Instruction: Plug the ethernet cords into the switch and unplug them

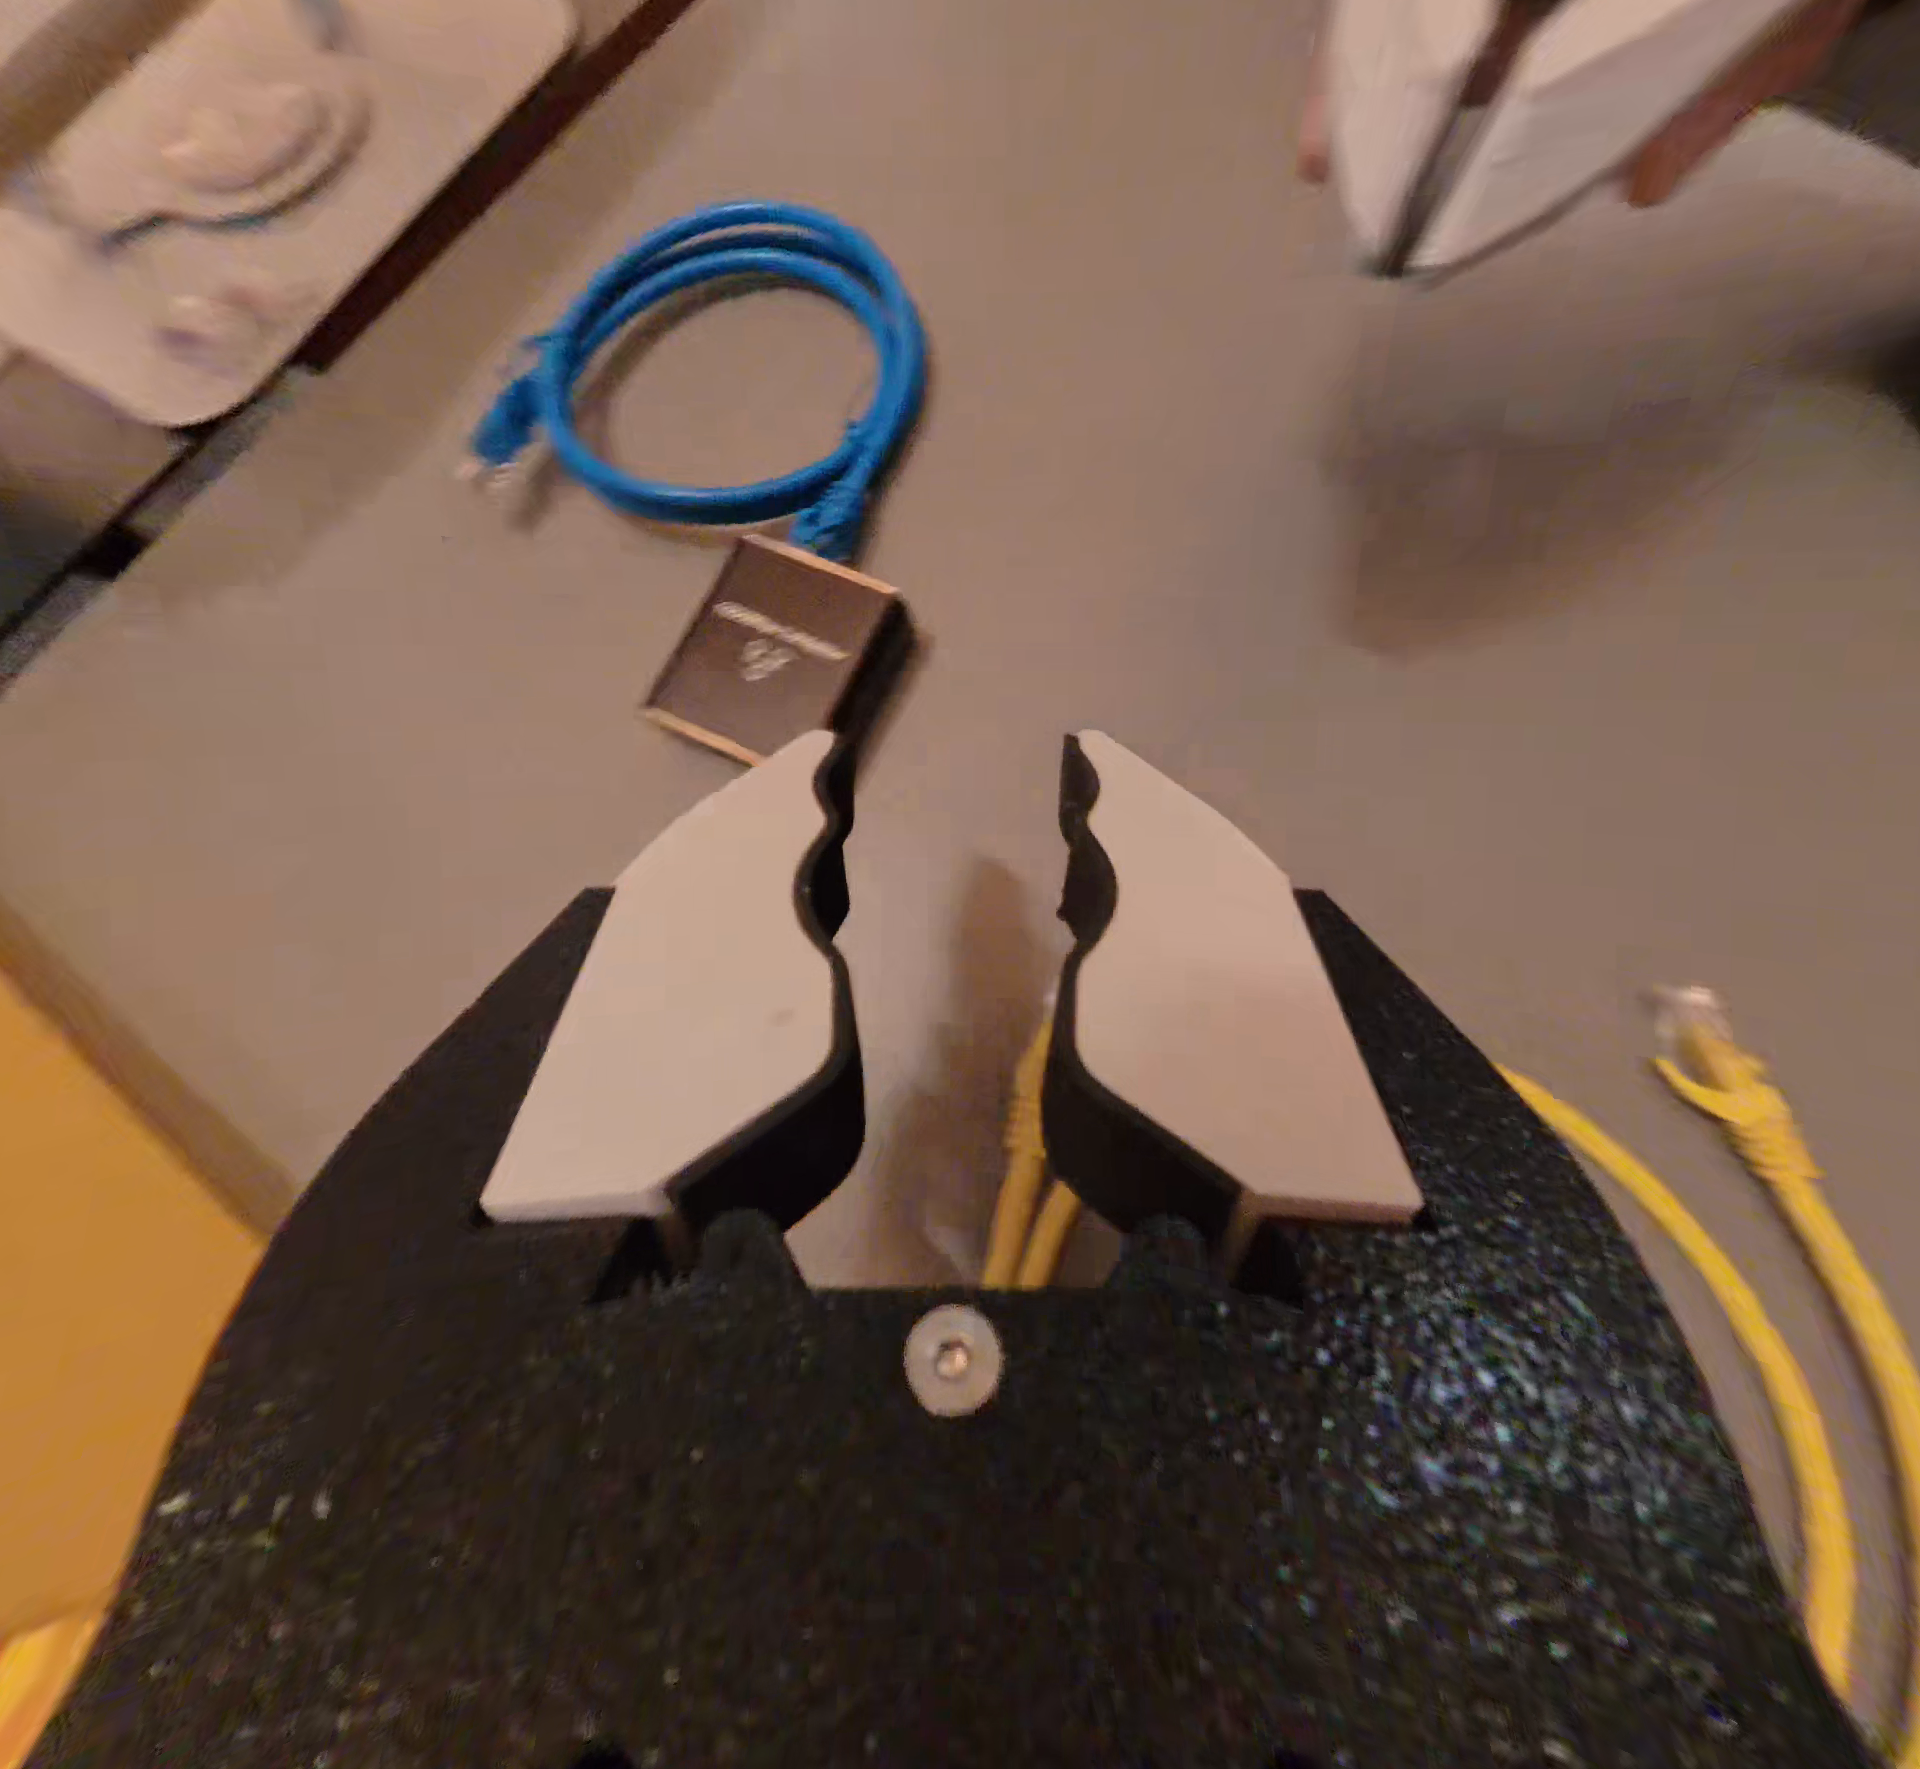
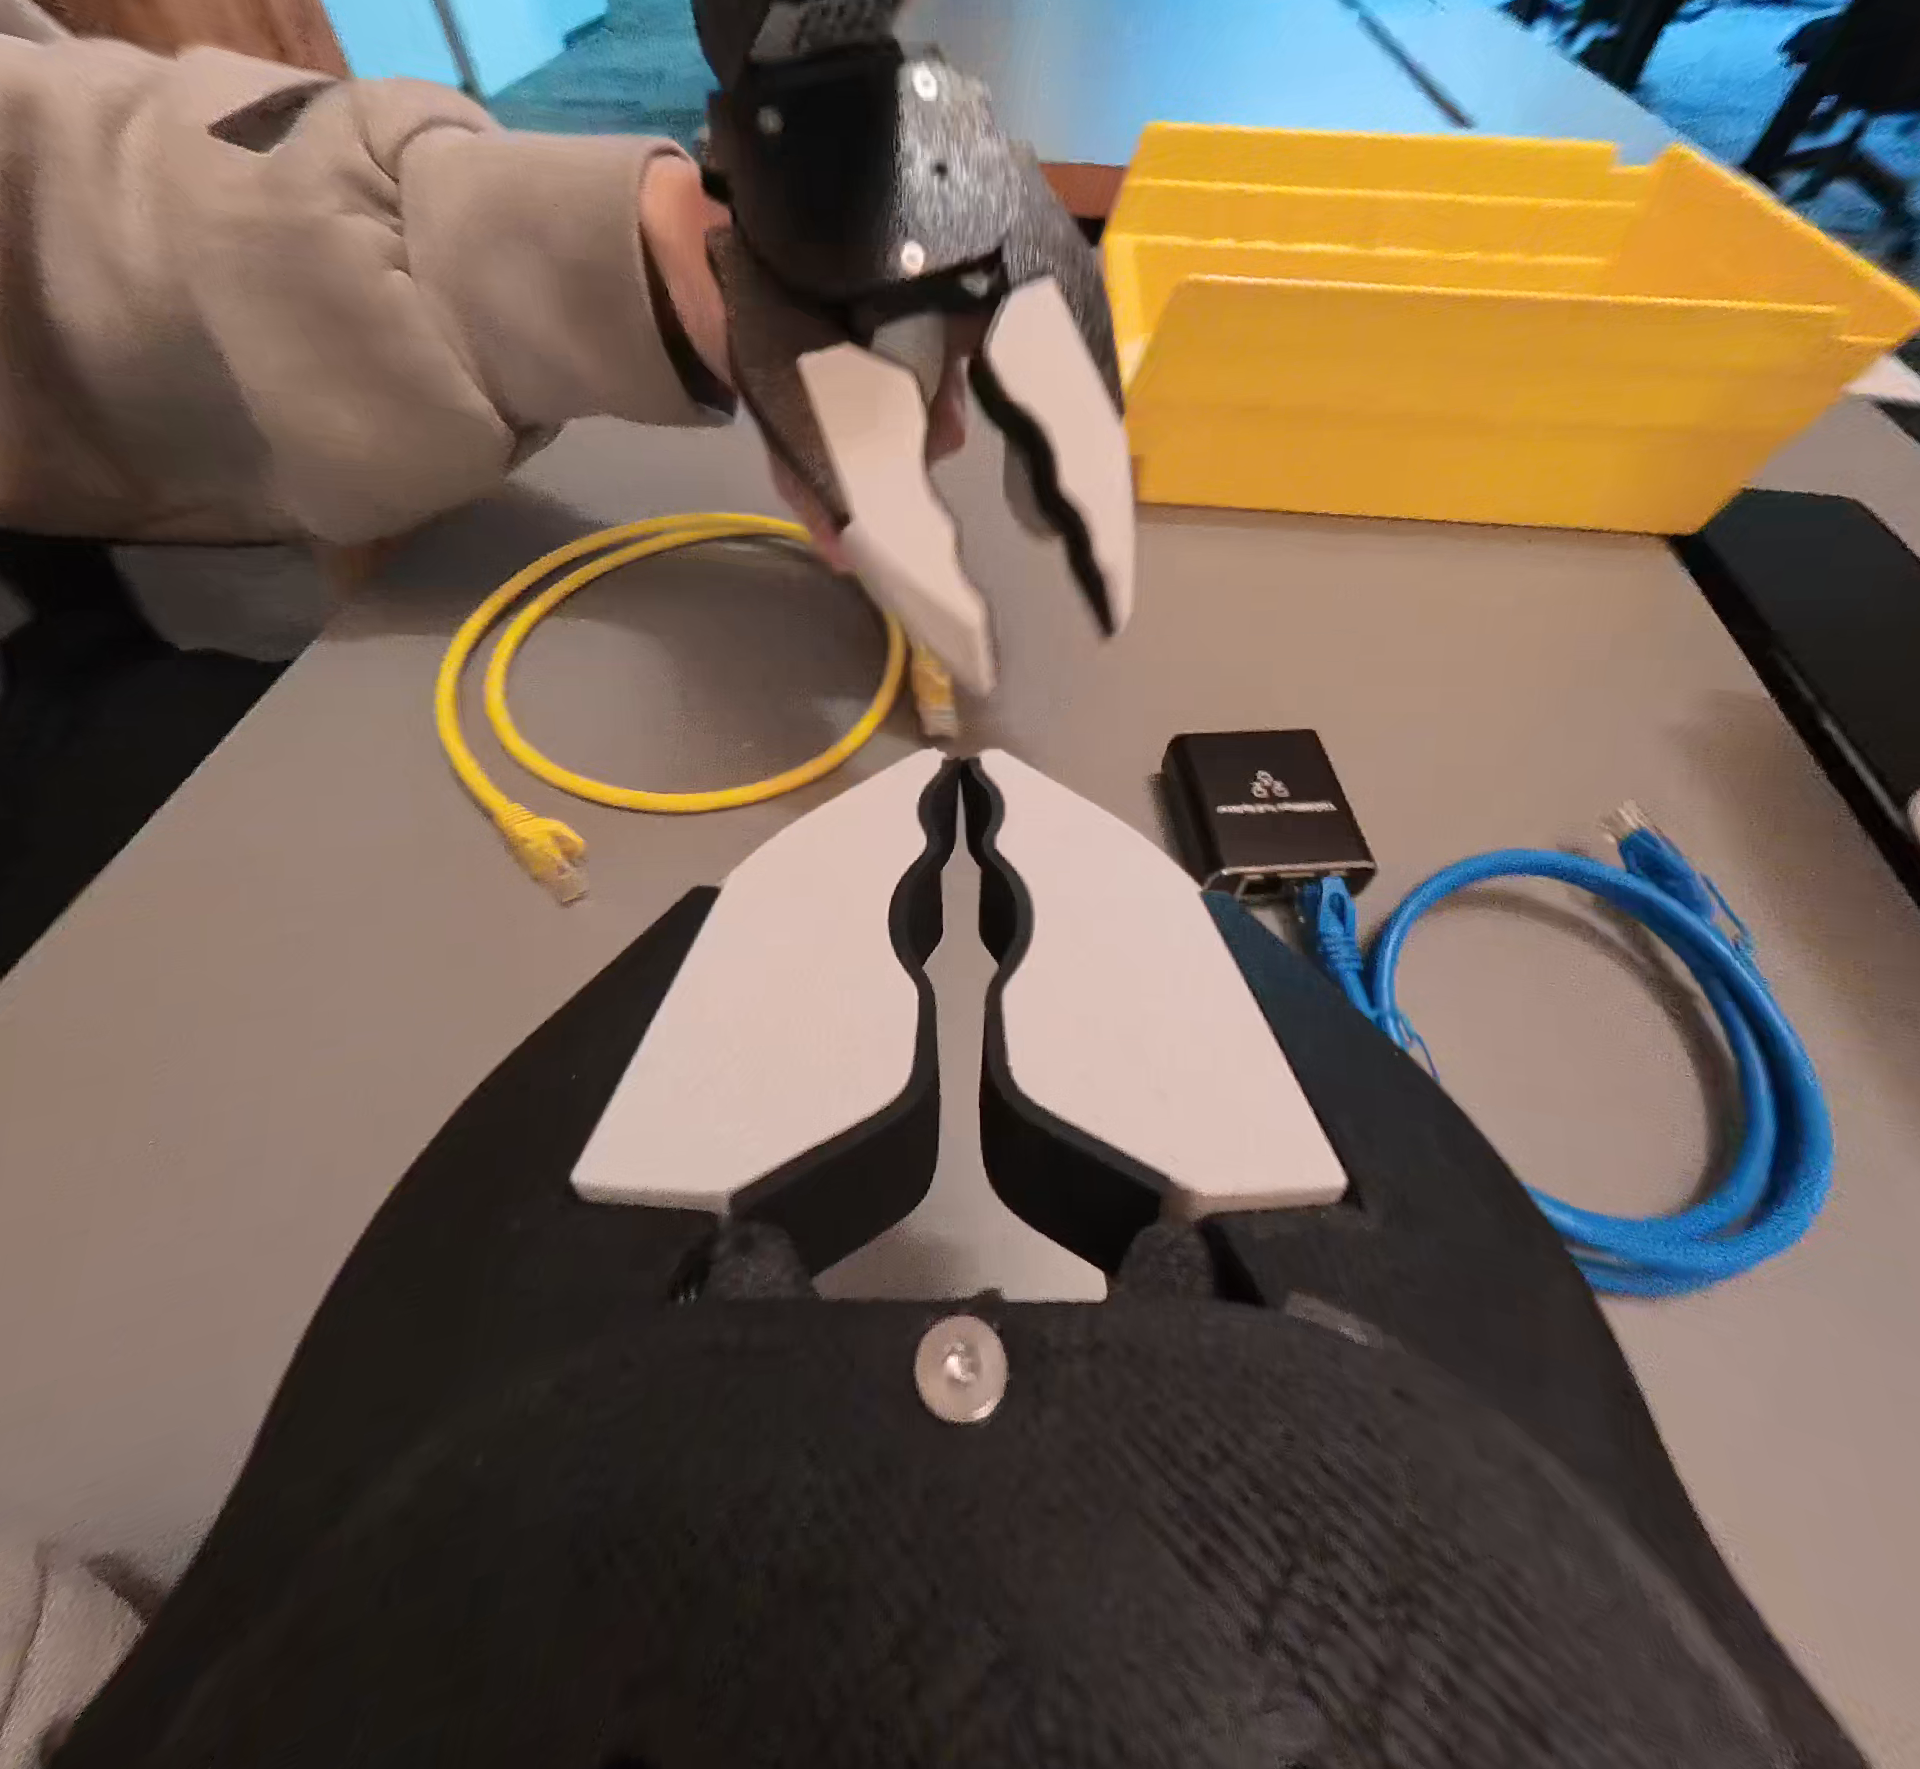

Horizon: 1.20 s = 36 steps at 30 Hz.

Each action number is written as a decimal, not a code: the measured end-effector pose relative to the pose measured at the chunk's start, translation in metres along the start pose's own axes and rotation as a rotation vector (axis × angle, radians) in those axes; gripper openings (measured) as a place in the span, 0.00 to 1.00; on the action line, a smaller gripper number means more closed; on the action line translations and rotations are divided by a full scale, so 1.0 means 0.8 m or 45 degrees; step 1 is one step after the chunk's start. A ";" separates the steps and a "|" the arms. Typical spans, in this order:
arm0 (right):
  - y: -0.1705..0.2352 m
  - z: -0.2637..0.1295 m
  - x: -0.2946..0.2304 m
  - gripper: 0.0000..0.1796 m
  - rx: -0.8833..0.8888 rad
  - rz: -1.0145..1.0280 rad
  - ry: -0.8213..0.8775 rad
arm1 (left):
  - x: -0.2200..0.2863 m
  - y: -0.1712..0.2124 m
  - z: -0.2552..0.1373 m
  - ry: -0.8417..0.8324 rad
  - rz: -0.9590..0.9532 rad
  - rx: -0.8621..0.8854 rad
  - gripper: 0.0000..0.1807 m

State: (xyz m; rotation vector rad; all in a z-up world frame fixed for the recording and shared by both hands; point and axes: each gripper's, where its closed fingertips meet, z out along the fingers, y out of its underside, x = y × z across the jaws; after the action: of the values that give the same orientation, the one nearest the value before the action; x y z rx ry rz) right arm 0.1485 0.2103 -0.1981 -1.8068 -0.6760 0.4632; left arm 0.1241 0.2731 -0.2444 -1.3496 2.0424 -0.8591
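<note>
The black switch (image 2: 1262, 805) lies on the grey table (image 2: 312, 1044), right of my right gripper (image 2: 958, 763), which is shut with its tips together. The blue cord (image 2: 1621, 1044) is coiled beside the switch, with one plug (image 2: 1325, 909) in a port. The yellow cord (image 2: 644, 659) lies coiled at the left. My left gripper (image 2: 1044, 649) hangs open just above one yellow plug (image 2: 933, 685), apart from it. In the left wrist view my left gripper (image 1: 951, 753) is open and empty, near the switch (image 1: 774, 649) and blue cord (image 1: 727, 369). The right gripper (image 1: 1392, 254) shows shut at top right.
A yellow bin (image 2: 1455, 389) stands behind the switch. A flat black object (image 2: 1829, 597) lies at the table's right edge. A person's beige sleeve (image 2: 260, 296) reaches in from the left. The other yellow plug (image 2: 540, 841) lies loose at front left. My right fingertips sit around 9 centimeters from my left ones. The switch (image 1: 774, 649) is about 7 centimeters from my left fingertips.
</note>
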 end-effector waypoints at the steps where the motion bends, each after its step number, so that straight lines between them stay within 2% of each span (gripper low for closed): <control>1: 0.000 -0.003 0.006 0.01 0.034 0.025 0.013 | -0.028 0.000 -0.004 -0.106 -0.010 -0.028 0.23; 3: -0.011 -0.010 -0.001 0.01 0.109 0.074 -0.048 | -0.059 -0.004 -0.002 -0.158 0.017 -0.065 0.26; 5: -0.012 -0.013 0.003 0.05 0.100 0.059 -0.015 | -0.068 -0.005 0.014 -0.103 0.036 -0.143 0.35; 7: -0.006 -0.014 0.006 0.14 0.064 0.040 0.024 | -0.071 -0.001 0.038 -0.031 0.095 -0.224 0.36; 9: 0.004 -0.015 0.011 0.28 -0.004 0.050 0.066 | -0.070 0.008 0.063 0.060 0.153 -0.276 0.40; 11: 0.014 -0.017 0.014 0.34 -0.054 0.020 0.096 | -0.075 0.022 0.081 0.102 0.168 -0.348 0.40; 14: 0.014 -0.020 0.015 0.41 -0.036 0.015 0.105 | -0.068 0.036 0.095 0.207 0.064 -0.381 0.37; 21: 0.011 -0.015 0.028 0.45 0.068 0.118 0.142 | -0.049 0.025 0.092 0.150 0.155 -0.222 0.35; 26: 0.010 -0.008 0.021 0.39 0.106 0.158 0.069 | -0.045 -0.017 0.049 0.122 0.075 0.036 0.34; 27: 0.007 -0.008 0.019 0.38 0.116 0.157 0.056 | -0.045 -0.031 0.034 0.122 0.069 0.104 0.26; 28: 0.002 -0.007 0.015 0.37 0.138 0.161 0.032 | -0.057 -0.058 0.011 0.041 0.027 0.275 0.00; 29: -0.004 -0.007 0.011 0.36 0.171 0.172 -0.002 | -0.073 -0.083 -0.016 -0.040 -0.032 0.449 0.00; 30: -0.010 -0.007 0.004 0.34 0.207 0.187 -0.048 | -0.084 -0.092 -0.033 -0.083 -0.067 0.490 0.00; 34: -0.018 -0.003 -0.001 0.33 0.226 0.189 -0.074 | -0.073 -0.035 -0.008 -0.064 0.088 0.071 0.00; 36: -0.016 -0.003 0.000 0.34 0.202 0.163 -0.053 | -0.081 -0.014 0.004 -0.110 0.085 -0.037 0.06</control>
State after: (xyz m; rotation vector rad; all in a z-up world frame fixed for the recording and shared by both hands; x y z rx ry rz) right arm 0.1465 0.2117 -0.1850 -1.7003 -0.5385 0.6245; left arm 0.1554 0.3294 -0.2320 -1.3033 2.0284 -0.7319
